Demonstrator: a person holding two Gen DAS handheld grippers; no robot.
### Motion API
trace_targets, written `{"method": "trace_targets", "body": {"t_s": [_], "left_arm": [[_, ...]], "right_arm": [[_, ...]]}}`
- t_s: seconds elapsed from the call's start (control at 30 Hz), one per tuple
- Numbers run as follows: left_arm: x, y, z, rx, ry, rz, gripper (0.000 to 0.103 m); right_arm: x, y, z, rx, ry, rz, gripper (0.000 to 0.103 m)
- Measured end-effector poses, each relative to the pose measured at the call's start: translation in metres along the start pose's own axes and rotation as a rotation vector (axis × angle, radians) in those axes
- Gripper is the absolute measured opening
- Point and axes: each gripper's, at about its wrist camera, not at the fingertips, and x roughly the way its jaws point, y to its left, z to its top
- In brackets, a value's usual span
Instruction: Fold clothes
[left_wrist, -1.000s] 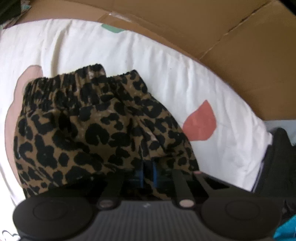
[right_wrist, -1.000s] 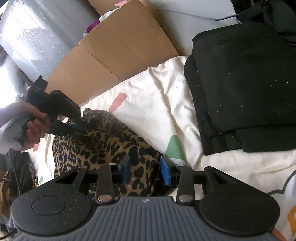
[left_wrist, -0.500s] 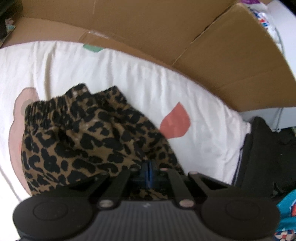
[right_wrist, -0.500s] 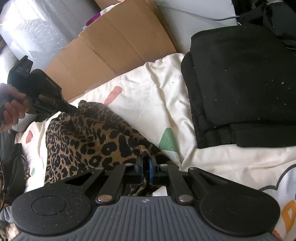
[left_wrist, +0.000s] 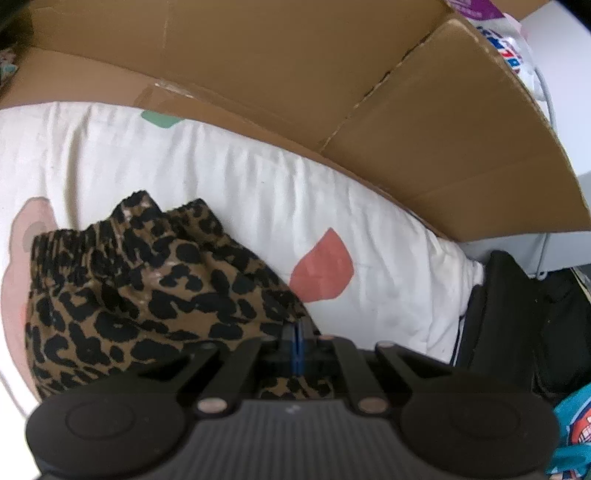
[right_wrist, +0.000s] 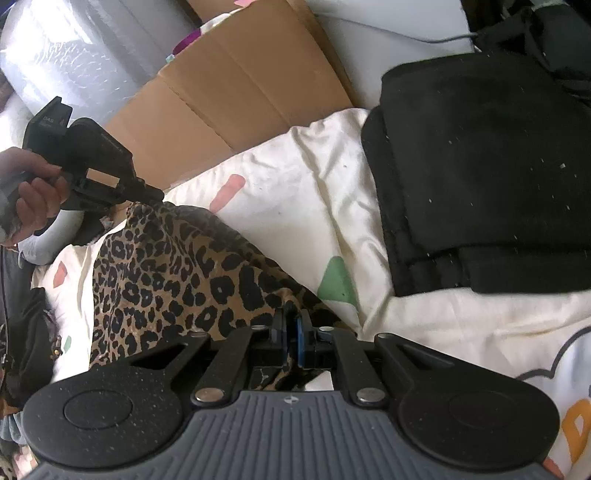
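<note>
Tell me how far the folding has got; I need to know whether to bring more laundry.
Done: a black folded pile lies on the white sheet. In hand: the left gripper and right gripper are each shut on the leopard-print garment, which is bunched, not yet folded. Left: fold and stack it.

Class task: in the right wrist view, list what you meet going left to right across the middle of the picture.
Person's hand → black left tool → leopard-print brown garment → white patterned bedsheet → folded black clothes.
</note>
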Motion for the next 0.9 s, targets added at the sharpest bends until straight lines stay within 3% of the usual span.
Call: {"method": "trace_targets", "body": {"t_s": [0.43, 0.6, 0.7, 0.9], "left_arm": [[0.048, 0.003, 0.006, -0.029, -0.021, -0.048, 0.003], [0.013, 0.012, 0.02, -0.032, -0.105, -0.095, 0.025], [-0.013, 0.017, 0.034, 0.017, -0.134, -0.036, 0.025], [-0.028, 0.034, 0.036, 0.074, -0.096, 0.078, 0.03]], "right_arm": [[0.003, -0.01, 0.003, 0.025, 0.025, -0.022, 0.003], [0.005, -0.011, 0.002, 0.036, 0.031, -0.025, 0.003], [0.005, -0.01, 0.002, 0.029, 0.028, -0.029, 0.003], [0.006, -0.012, 0.003, 0.039, 0.024, -0.024, 0.003]]}}
